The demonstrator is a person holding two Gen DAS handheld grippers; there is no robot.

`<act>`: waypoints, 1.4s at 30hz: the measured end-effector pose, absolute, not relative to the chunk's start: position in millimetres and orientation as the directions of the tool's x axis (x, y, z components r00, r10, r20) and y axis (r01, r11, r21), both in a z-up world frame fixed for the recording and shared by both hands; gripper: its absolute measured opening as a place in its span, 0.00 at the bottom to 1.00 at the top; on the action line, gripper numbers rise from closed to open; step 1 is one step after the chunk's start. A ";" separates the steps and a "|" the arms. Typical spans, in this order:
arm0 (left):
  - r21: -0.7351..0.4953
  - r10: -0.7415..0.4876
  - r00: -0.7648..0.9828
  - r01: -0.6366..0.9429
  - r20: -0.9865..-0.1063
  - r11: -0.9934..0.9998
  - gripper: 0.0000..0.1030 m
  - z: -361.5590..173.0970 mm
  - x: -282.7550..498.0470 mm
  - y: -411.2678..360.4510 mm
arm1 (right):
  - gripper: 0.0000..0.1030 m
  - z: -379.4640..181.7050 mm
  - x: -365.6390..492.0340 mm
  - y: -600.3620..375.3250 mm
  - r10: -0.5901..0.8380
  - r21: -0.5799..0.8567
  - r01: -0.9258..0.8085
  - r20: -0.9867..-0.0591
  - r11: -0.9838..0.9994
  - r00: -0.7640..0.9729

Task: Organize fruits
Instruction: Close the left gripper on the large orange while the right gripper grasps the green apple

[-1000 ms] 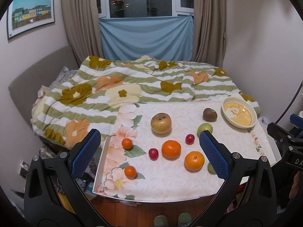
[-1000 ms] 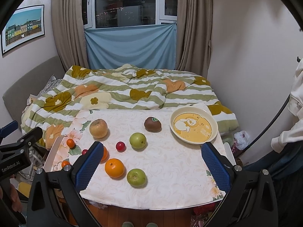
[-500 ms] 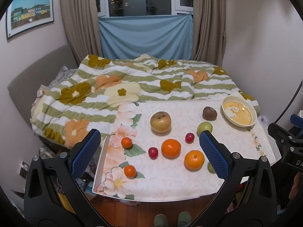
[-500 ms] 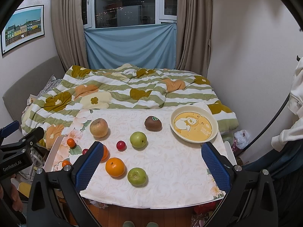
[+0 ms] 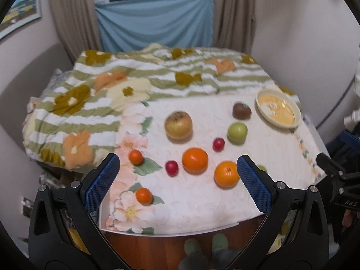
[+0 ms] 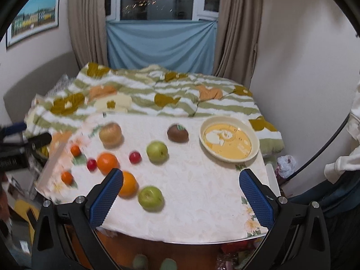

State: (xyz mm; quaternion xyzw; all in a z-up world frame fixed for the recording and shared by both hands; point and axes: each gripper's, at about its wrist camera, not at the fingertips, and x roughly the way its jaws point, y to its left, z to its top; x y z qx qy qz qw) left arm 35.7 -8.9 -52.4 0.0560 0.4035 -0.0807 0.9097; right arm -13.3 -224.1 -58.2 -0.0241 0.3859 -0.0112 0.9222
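Observation:
Fruit lies loose on a table with a floral cloth (image 5: 198,207). A yellow plate (image 6: 229,139) stands empty at the far right; it also shows in the left wrist view (image 5: 278,112). A brown kiwi (image 6: 177,132), two green apples (image 6: 157,152) (image 6: 150,198), two oranges (image 5: 194,159) (image 5: 226,174), a russet apple (image 5: 178,125), two red cherry tomatoes (image 5: 172,167) (image 5: 218,144) and two small tangerines (image 5: 136,157) (image 5: 144,195) are spread out. My left gripper (image 5: 177,182) is open and empty above the near edge. My right gripper (image 6: 180,193) is open and empty above the near green apple.
A bed with a striped flowered quilt (image 5: 135,78) lies behind the table. Walls and curtains close in the room on both sides. The other gripper shows at the right edge of the left wrist view (image 5: 337,180).
Both grippers have moved forward and down toward the table; the fruit looks larger and nearer. Both views are motion-blurred. No fruit has moved.

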 end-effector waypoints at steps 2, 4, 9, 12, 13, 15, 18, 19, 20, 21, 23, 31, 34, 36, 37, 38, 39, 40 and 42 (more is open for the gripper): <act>0.027 -0.124 0.626 0.226 -0.770 0.974 1.00 -68.1 42.5 -15.5 | 1.00 -74.7 -9.8 -225.0 -0.020 -0.044 -0.019 -0.735 0.999 0.678; 0.014 -0.145 0.590 0.256 -0.794 0.967 1.00 -82.7 47.8 -19.2 | 1.00 -94.3 -5.1 -231.8 -0.007 -0.038 -0.032 -0.753 0.999 0.658; -0.011 -0.184 0.508 0.323 -0.842 0.946 1.00 -122.4 60.2 -33.3 | 1.00 -135.1 0.7 -237.8 0.040 -0.005 -0.071 -0.786 0.997 0.617; -0.036 -0.209 0.463 0.356 -0.861 0.934 1.00 -143.7 67.0 -40.4 | 0.99 -156.7 5.1 -236.9 0.066 0.006 -0.104 -0.804 0.995 0.591; -0.045 -0.218 0.449 0.365 -0.866 0.930 1.00 -149.7 69.0 -42.8 | 0.99 -162.7 6.5 -235.8 0.071 0.004 -0.115 -0.808 0.993 0.585; -0.067 -0.238 0.419 0.383 -0.876 0.921 1.00 -161.8 72.9 -47.6 | 0.97 -173.7 8.2 -234.2 0.082 0.000 -0.143 -0.820 0.990 0.567; -0.096 -0.265 0.376 0.412 -0.888 0.906 0.97 -176.9 77.6 -56.2 | 0.93 -187.6 12.3 -232.9 0.103 0.011 -0.169 -0.832 0.986 0.545; -0.100 -0.269 0.364 0.421 -0.891 0.901 0.96 -181.7 79.2 -60.0 | 0.92 -191.6 13.5 -232.8 0.109 0.016 -0.176 -0.836 0.984 0.538; -0.103 -0.273 0.357 0.430 -0.893 0.897 0.95 -186.2 80.5 -63.7 | 0.90 -195.5 14.0 -232.8 0.114 0.018 -0.181 -0.838 0.983 0.534; -0.106 -0.279 0.350 0.439 -0.894 0.892 0.93 -189.3 81.4 -67.1 | 0.87 -198.8 14.6 -231.2 0.116 0.019 -0.185 -0.839 0.983 0.532; -0.107 -0.285 0.336 0.462 -0.898 0.880 0.86 -196.8 81.8 -76.2 | 0.84 -205.3 15.6 -231.0 0.129 0.033 -0.190 -0.845 0.981 0.519; -0.124 -0.297 0.307 0.477 -0.904 0.870 0.68 -216.0 91.4 -88.8 | 0.73 -220.9 20.4 -226.0 0.169 0.068 -0.219 -0.858 0.973 0.485; -0.137 -0.308 0.301 0.477 -0.902 0.868 0.66 -216.6 92.4 -88.2 | 0.70 -222.4 23.0 -221.1 0.181 0.071 -0.237 -0.859 0.969 0.480; -0.134 -0.308 0.300 0.484 -0.903 0.865 0.66 -216.8 91.2 -87.3 | 0.67 -223.0 26.1 -218.0 0.187 0.073 -0.247 -0.859 0.966 0.477; -0.132 -0.306 0.300 0.486 -0.904 0.864 0.66 -216.8 90.7 -86.7 | 0.66 -223.3 27.9 -217.0 0.191 0.076 -0.252 -0.859 0.965 0.475; -0.126 -0.301 0.301 0.486 -0.905 0.865 0.65 -216.4 89.8 -85.2 | 0.64 -223.5 29.8 -215.9 0.196 0.080 -0.255 -0.859 0.964 0.472; -0.120 -0.296 0.302 0.486 -0.906 0.865 0.65 -216.3 89.2 -83.8 | 0.62 -223.8 31.7 -215.1 0.202 0.085 -0.259 -0.860 0.962 0.469; -0.116 -0.292 0.304 0.485 -0.907 0.867 0.65 -216.3 88.6 -82.5 | 0.61 -224.5 33.6 -214.1 0.208 0.089 -0.264 -0.859 0.960 0.467; -0.110 -0.283 0.305 0.482 -0.909 0.870 0.65 -216.4 87.5 -78.6 | 0.59 -225.4 36.0 -211.6 0.212 0.087 -0.276 -0.859 0.957 0.466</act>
